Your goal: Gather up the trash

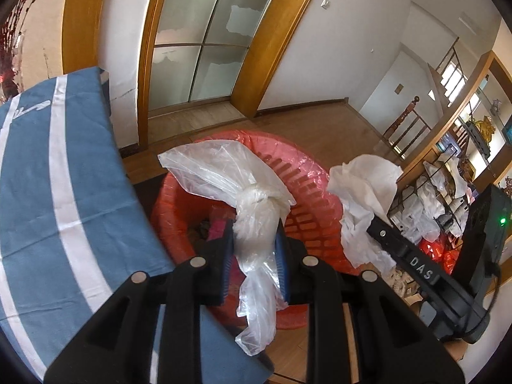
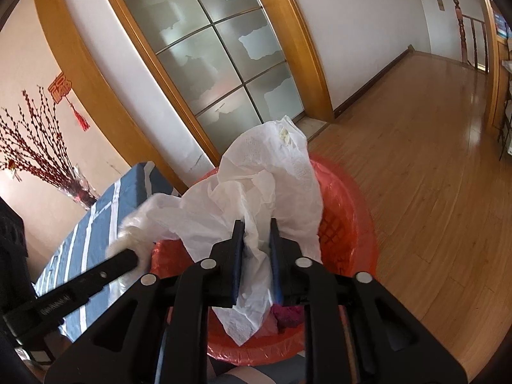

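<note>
Over red basket (image 1: 307, 172), left claw (image 1: 255, 233) pinches plastic bag (image 1: 236, 172); right claw (image 2: 256, 233) pinches tissue (image 2: 268, 172).

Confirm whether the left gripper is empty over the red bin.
No, the left gripper is clamped on a knotted clear plastic bag held above the red bin.

Both wrist views close, angled down, sharing red basket (image 1: 307, 172).
</note>
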`<act>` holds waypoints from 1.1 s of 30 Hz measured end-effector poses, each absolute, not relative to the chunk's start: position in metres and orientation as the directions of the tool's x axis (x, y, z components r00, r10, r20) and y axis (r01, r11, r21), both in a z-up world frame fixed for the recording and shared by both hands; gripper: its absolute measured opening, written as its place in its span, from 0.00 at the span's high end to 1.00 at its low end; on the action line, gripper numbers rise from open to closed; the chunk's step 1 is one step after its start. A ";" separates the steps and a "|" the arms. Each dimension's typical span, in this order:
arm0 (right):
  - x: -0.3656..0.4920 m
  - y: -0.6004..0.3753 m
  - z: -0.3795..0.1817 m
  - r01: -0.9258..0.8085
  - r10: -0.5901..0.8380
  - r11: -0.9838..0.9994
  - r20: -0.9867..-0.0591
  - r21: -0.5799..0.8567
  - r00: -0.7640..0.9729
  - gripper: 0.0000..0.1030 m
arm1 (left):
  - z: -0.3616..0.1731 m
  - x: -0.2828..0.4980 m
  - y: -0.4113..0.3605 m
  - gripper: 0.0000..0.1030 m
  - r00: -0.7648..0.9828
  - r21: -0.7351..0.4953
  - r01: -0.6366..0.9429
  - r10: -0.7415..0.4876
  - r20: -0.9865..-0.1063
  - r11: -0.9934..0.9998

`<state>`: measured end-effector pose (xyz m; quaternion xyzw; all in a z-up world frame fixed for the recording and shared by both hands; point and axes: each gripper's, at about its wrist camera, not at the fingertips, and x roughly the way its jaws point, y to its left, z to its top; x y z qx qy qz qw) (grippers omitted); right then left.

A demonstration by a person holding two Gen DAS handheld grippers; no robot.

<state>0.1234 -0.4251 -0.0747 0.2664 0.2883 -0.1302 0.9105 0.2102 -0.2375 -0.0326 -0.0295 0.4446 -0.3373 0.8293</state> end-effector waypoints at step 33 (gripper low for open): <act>0.042 -0.342 -0.042 0.305 -0.157 0.923 -0.496 0.234 0.854 0.04 | -0.010 0.111 -0.075 0.08 0.688 -0.140 0.344 -0.350 -0.635 0.929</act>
